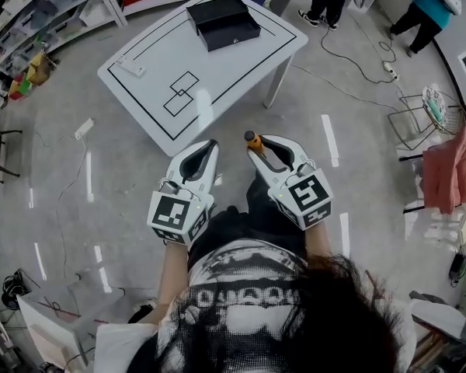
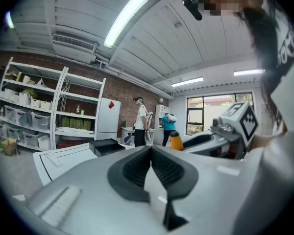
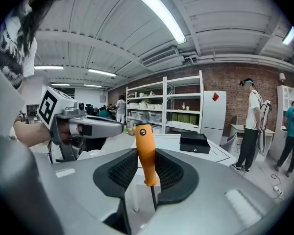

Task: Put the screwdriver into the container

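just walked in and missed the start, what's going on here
A person stands back from the white table, holding a gripper in each hand. The right gripper is clamped on an orange-handled screwdriver, handle pointing away from the person. The left gripper has its jaws together and holds nothing. The black container sits at the table's far side, and the screwdriver is not yet in it.

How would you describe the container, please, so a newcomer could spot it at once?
Find the white table with black lines. The container sits at its far end. It is a black box, unlike the small white piece by the left corner.
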`<act>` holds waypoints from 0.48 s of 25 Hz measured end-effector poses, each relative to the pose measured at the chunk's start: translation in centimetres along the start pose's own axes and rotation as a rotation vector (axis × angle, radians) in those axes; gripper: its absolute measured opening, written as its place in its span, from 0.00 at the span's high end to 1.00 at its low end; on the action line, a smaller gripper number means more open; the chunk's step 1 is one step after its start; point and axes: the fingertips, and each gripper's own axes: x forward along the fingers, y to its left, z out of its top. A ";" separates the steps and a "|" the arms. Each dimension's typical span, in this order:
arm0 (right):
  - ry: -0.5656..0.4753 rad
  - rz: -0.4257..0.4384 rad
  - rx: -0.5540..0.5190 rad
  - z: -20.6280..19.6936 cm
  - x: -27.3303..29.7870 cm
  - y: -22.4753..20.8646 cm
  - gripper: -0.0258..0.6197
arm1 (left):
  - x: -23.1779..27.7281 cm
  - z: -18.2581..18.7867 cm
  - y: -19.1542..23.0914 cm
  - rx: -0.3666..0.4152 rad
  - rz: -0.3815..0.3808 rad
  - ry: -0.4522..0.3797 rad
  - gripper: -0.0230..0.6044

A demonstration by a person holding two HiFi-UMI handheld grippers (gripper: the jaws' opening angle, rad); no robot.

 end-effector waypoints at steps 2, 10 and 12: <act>-0.002 0.006 -0.003 0.1 0.6 -0.8 0.78 | 0.8 0.0 0.4 -0.001 0.005 0.000 0.96; -0.003 0.042 -0.009 0.1 3.8 -6.9 0.78 | 6.9 0.5 2.3 -0.002 0.045 0.008 0.96; 0.001 0.054 -0.016 0.2 4.6 -9.0 0.78 | 9.1 0.8 2.9 -0.006 0.061 0.010 0.96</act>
